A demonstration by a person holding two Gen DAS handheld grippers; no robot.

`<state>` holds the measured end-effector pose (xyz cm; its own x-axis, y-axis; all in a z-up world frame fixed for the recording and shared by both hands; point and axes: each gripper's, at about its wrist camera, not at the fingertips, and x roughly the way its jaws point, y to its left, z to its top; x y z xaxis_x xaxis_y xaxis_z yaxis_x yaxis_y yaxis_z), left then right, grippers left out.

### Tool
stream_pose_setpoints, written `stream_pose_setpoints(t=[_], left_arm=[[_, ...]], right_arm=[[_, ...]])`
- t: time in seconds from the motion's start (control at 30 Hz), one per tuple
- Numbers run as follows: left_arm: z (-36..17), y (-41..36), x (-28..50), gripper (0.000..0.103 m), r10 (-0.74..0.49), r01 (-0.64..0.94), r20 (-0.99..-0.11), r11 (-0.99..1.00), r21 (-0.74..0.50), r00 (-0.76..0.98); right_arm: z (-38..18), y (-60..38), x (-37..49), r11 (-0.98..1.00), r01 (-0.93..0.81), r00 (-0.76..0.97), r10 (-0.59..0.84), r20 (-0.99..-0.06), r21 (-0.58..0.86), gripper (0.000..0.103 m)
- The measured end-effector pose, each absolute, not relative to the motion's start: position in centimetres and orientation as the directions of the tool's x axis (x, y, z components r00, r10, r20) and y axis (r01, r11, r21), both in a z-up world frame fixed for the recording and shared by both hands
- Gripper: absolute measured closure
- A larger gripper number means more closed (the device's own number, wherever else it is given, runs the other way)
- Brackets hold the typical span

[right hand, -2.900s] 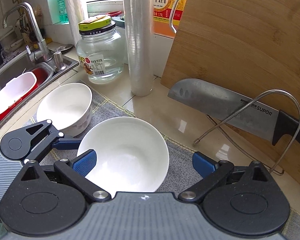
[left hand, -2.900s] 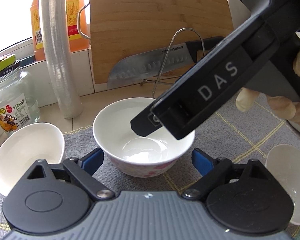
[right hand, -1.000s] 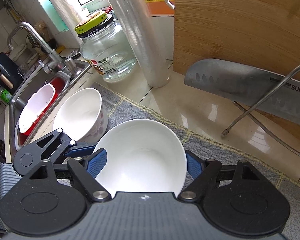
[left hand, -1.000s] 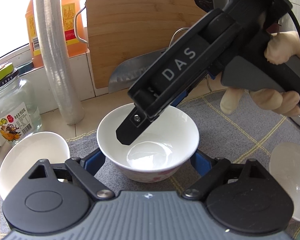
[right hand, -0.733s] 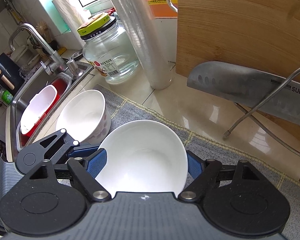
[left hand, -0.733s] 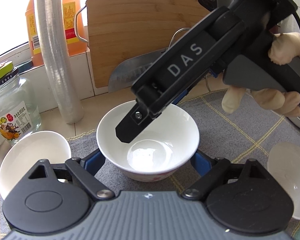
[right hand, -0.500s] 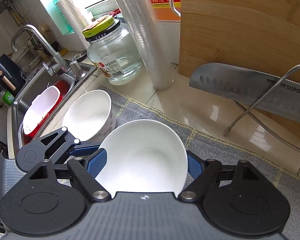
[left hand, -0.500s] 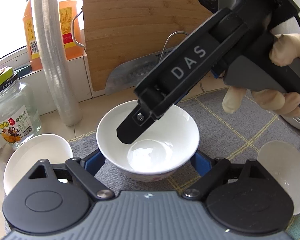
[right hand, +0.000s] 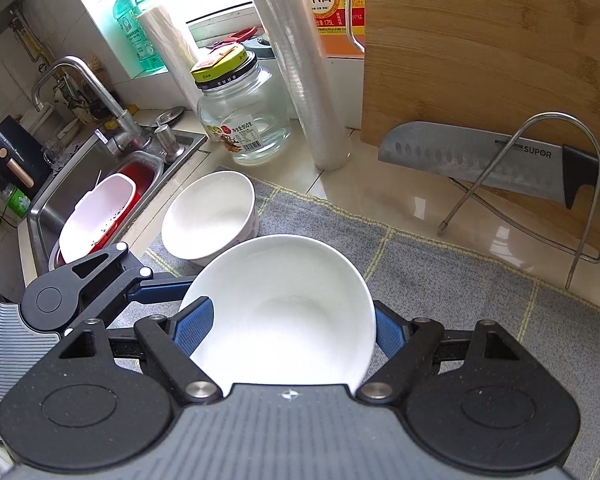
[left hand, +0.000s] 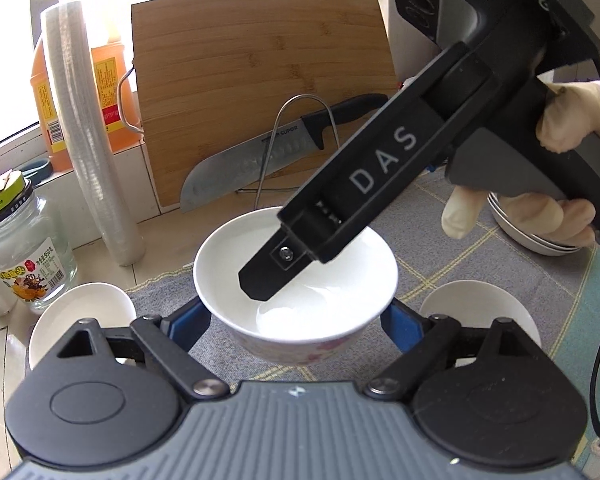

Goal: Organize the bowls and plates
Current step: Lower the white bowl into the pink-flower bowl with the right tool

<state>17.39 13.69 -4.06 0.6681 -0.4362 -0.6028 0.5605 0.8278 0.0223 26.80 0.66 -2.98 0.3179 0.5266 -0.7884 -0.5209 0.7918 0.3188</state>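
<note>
At the left a spare bowl (left hand: 80, 312) sits on the edge of the grey mat (left hand: 440, 208), near the sink (right hand: 60, 200), with a jar (left hand: 20, 248) and a film roll (left hand: 88, 140) behind it. In the middle is the bowl (left hand: 300, 264) we are handling. The left gripper (left hand: 294, 320) stands wide about its foot, and we cannot tell whether its fingers touch. The right gripper (right hand: 284, 328) has its pads pressed on the rim either side, holding the bowl. We judge the risk to be two tools on one smooth, glazed bowl: a pull from either could twist it out of the pads, or tip it onto the spare bowl just beside. To the right a third bowl (left hand: 480, 308) and stacked plates (left hand: 540, 240) lie near enough to be knocked. Behind, a board (left hand: 260, 80) and knife (left hand: 260, 156) lean on the tiled wall of a narrow, bright kitchen counter.
</note>
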Motion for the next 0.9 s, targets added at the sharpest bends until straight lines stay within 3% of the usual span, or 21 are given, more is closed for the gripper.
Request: stream_pose_setpoints(t=[0.9], left_arm=[[-2.9,9.3,11.1,0.012,-0.558,0.720,-0.612,0.693,0.027,0.560]], right_arm=[[-1.2,-5.8,16.9,0.878,-0.368,0.435,0.454,-0.778,0.306,0.012]])
